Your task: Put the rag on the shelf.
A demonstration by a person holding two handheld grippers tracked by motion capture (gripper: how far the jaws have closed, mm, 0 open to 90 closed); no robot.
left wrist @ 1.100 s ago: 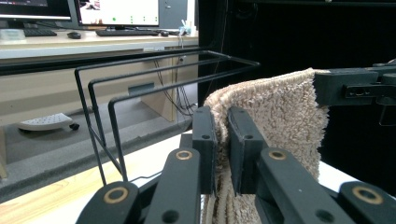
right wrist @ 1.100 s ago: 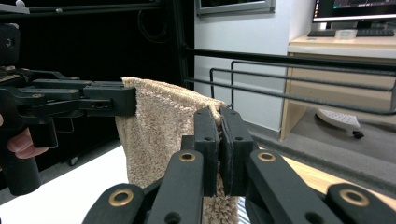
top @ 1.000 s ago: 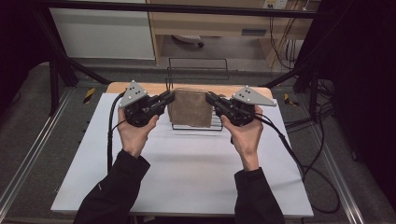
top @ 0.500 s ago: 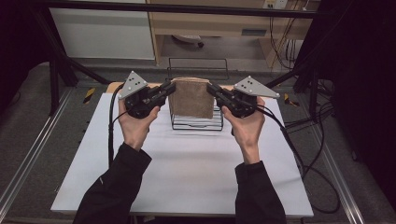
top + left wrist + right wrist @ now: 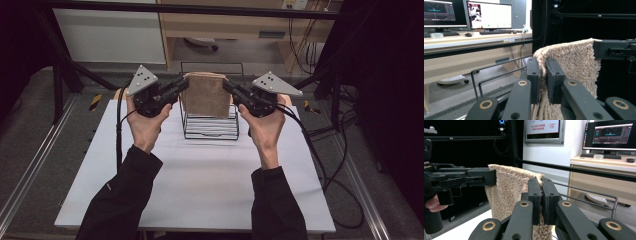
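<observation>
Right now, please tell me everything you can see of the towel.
The towel is beige, looped terry cloth, apparently folded. It hangs upright above the black wire rack, stretched between two grippers. The left gripper is shut on its upper left corner, the right gripper on its upper right corner. Its top edge sags a little. Whether its bottom edge touches the rack is unclear.

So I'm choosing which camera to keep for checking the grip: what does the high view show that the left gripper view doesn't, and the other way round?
High view alone: the white table, both hands, and the rack's base. Left gripper view alone: the left tool's jaws pinching the towel's edge up close, plus monitors on a desk. Both show the towel held up between the two tools, over the wire rack.
</observation>
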